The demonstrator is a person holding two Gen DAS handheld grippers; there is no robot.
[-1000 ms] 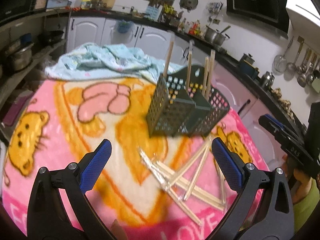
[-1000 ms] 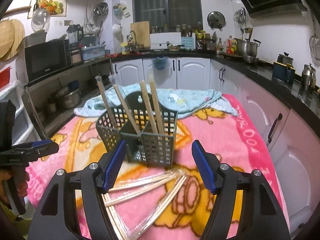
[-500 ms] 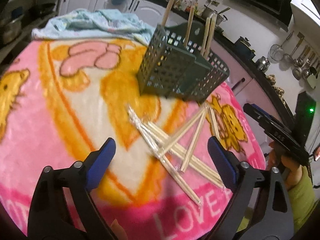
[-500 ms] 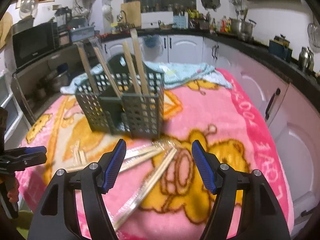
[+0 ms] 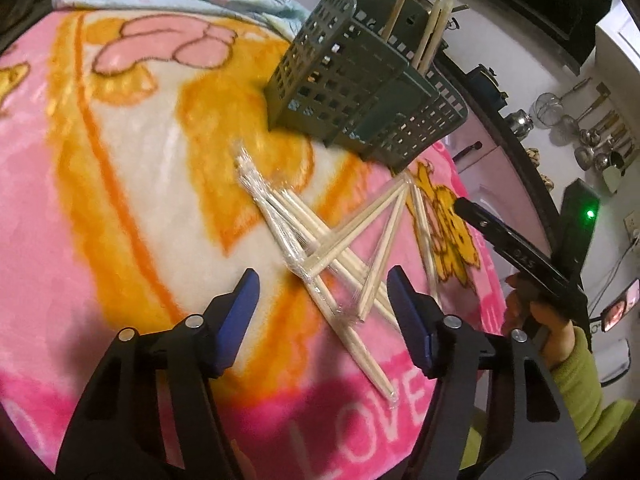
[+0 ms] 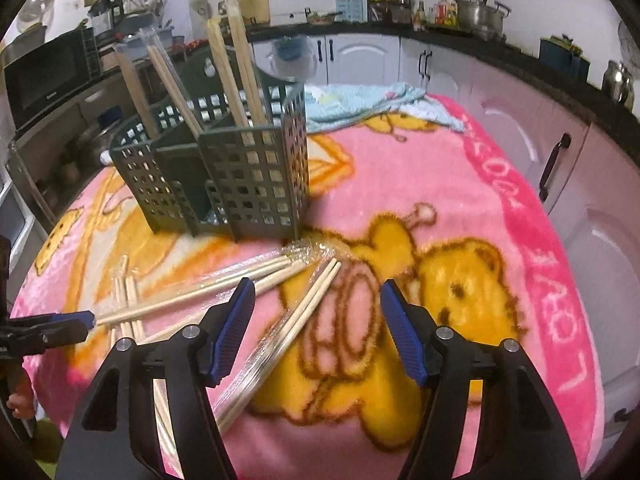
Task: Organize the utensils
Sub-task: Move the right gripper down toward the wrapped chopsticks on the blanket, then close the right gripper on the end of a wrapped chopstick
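Tilting down: left gripper (image 5: 322, 294) narrowing, unclamped, over chopsticks (image 5: 320, 248) | right gripper (image 6: 318, 306) spread

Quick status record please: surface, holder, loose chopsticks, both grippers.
surface: pink blanket
holder: green perforated caddy, upright, several chopsticks standing in it
loose chopsticks: wrapped pairs lying crossed on the blanket in front of the caddy
left gripper: open, jaws just closing, above the pile, nothing held
right gripper: open, above one wrapped pair, nothing held
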